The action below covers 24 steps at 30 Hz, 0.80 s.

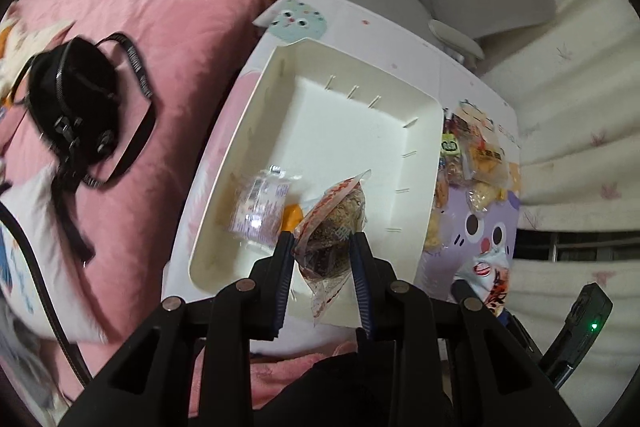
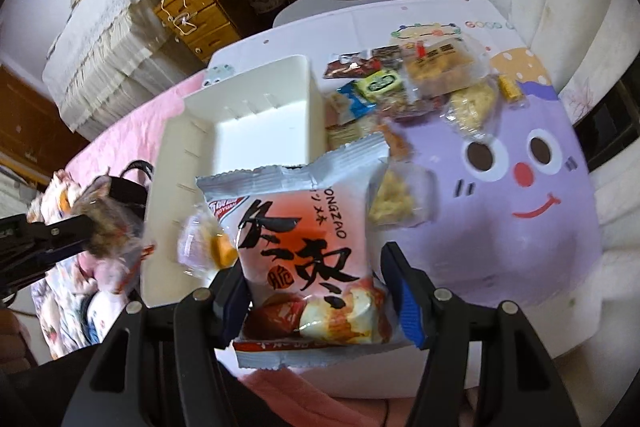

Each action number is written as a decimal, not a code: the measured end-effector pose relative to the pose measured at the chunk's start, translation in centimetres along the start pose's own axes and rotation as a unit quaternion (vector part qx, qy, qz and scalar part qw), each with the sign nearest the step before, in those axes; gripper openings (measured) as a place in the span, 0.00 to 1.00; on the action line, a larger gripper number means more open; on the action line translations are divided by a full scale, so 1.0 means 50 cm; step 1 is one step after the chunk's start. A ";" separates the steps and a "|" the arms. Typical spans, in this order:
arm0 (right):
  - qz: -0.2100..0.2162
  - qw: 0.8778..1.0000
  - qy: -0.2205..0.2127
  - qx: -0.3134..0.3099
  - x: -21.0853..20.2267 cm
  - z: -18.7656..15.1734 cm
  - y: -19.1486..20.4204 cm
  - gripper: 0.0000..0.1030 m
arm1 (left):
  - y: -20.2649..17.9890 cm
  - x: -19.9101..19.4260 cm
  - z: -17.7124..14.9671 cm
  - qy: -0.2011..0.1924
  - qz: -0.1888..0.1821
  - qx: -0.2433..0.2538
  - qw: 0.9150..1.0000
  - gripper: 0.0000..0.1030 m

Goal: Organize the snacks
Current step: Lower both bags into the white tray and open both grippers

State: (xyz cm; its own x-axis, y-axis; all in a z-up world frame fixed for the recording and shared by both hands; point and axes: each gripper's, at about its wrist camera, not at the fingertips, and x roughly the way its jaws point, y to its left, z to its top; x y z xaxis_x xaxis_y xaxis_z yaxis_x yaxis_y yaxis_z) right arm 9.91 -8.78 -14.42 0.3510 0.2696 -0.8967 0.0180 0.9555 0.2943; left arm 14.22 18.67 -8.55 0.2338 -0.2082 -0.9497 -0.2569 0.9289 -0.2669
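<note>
A: Which step is this?

B: Loading the white bin (image 1: 416,163). The left hand-held gripper (image 1: 322,247) pinches a clear packet (image 1: 334,227) above it; the right hand-held gripper (image 2: 316,291) clamps an orange bag (image 2: 312,251).

A: And next?

B: Probably lower both in beside the wrapped snack (image 1: 260,203), then release. The pile (image 2: 420,83) waits on the table (image 2: 500,227).

Cream-white tray (image 1: 340,131); lilac desk (image 2: 500,227) printed with a cartoon face; orange-and-white snack packet (image 2: 312,259) lettered in bold black; pink bedspread (image 1: 180,39).
</note>
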 end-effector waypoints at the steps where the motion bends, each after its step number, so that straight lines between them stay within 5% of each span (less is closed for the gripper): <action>1: 0.005 1.000 -0.001 0.004 0.003 -0.006 0.010 0.61 | 0.003 0.003 0.004 -0.001 0.000 0.013 1.000 0.26; 10: 0.042 0.999 -0.018 0.003 0.015 -0.043 0.085 0.61 | 0.015 0.046 0.012 -0.011 -0.003 0.118 0.993 0.27; 14: 0.060 0.998 -0.031 0.000 0.009 -0.053 0.098 0.61 | 0.024 0.043 0.005 -0.032 -0.016 0.123 0.992 0.29; 16: 0.066 0.997 -0.031 0.003 0.011 -0.057 0.099 0.62 | 0.022 0.038 0.004 -0.041 -0.011 0.133 0.990 0.57; 20: 0.073 0.997 -0.026 0.014 0.014 -0.068 0.095 0.65 | 0.011 0.032 -0.008 -0.054 0.000 0.155 0.986 0.70; 24: 0.069 0.997 -0.030 0.024 0.009 -0.081 0.089 0.65 | 0.004 0.042 -0.025 -0.041 0.010 0.168 0.985 0.72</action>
State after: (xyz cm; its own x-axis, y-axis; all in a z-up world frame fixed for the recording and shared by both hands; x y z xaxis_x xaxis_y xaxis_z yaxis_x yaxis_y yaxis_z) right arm 6.35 -3.90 -14.86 0.4086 0.3892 -0.8256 0.0106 0.9024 0.4307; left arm 13.51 18.03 -10.79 0.3112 -0.1761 -0.9339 0.0595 0.9844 -0.1658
